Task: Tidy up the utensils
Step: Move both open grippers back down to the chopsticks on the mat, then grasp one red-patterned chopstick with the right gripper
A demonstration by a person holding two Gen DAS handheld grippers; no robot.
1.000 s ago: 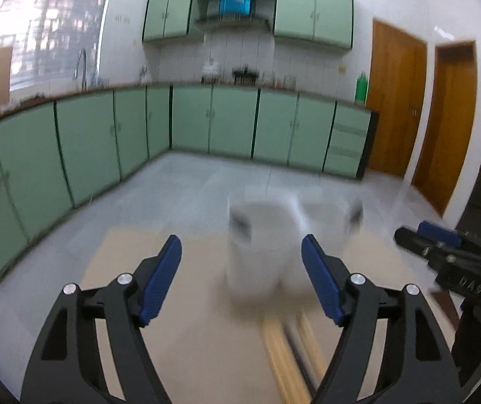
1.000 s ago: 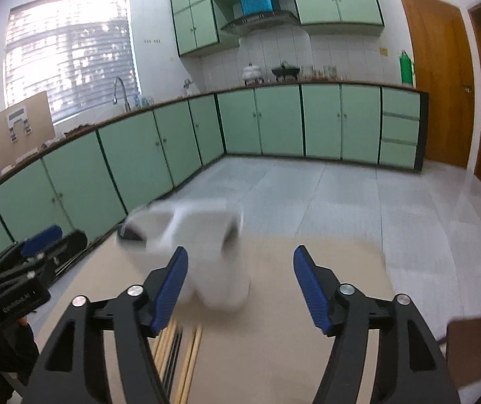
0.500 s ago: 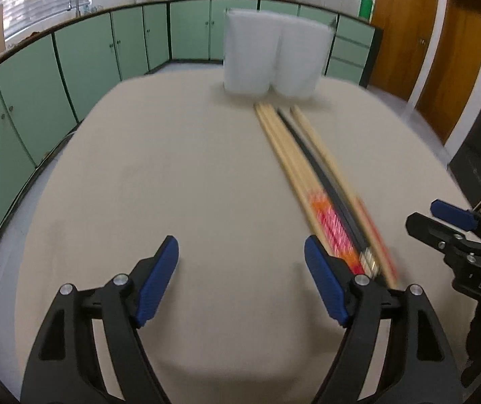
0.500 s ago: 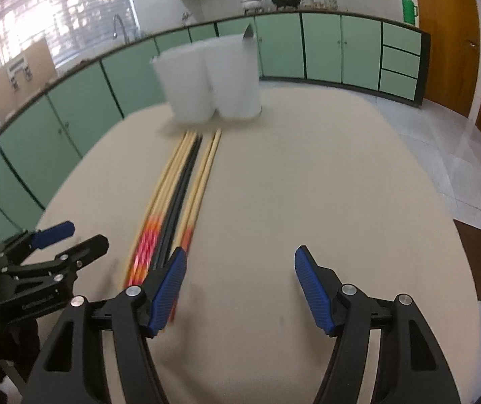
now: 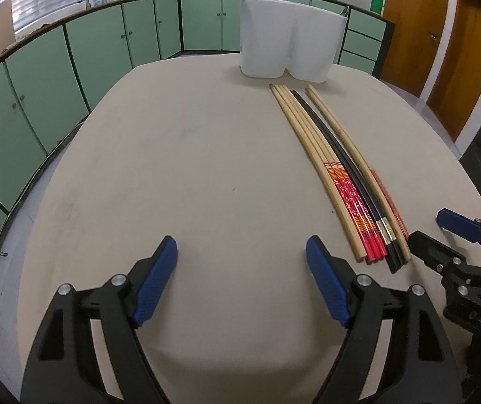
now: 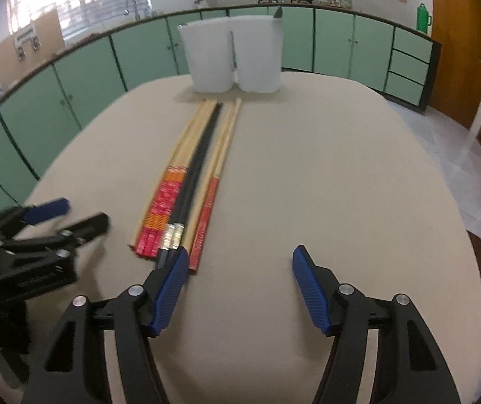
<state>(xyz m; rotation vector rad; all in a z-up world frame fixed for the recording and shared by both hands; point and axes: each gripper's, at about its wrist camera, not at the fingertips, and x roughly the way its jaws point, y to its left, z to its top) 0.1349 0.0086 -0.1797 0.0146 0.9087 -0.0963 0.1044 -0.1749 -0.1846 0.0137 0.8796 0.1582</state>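
Note:
Several chopsticks (image 5: 341, 175) lie side by side on the beige table (image 5: 190, 185): plain wooden ones, red-patterned ones and a black pair (image 6: 186, 198). They also show in the right wrist view (image 6: 193, 181). A white two-compartment holder (image 5: 287, 50) stands at the table's far end, also seen in the right wrist view (image 6: 233, 59). My left gripper (image 5: 240, 252) is open and empty, left of the chopsticks' near ends. My right gripper (image 6: 237, 262) is open and empty, its left finger by the chopsticks' near ends.
Green kitchen cabinets (image 5: 106, 43) run around the room behind the table. Wooden doors (image 5: 442, 33) stand at the right. The right gripper shows at the left wrist view's right edge (image 5: 442, 242); the left gripper shows at the right wrist view's left (image 6: 59, 219).
Both grippers have tilted down and pulled back from the white holder toward the table's near end; the chopsticks have come into view and the holder now stands farther off.

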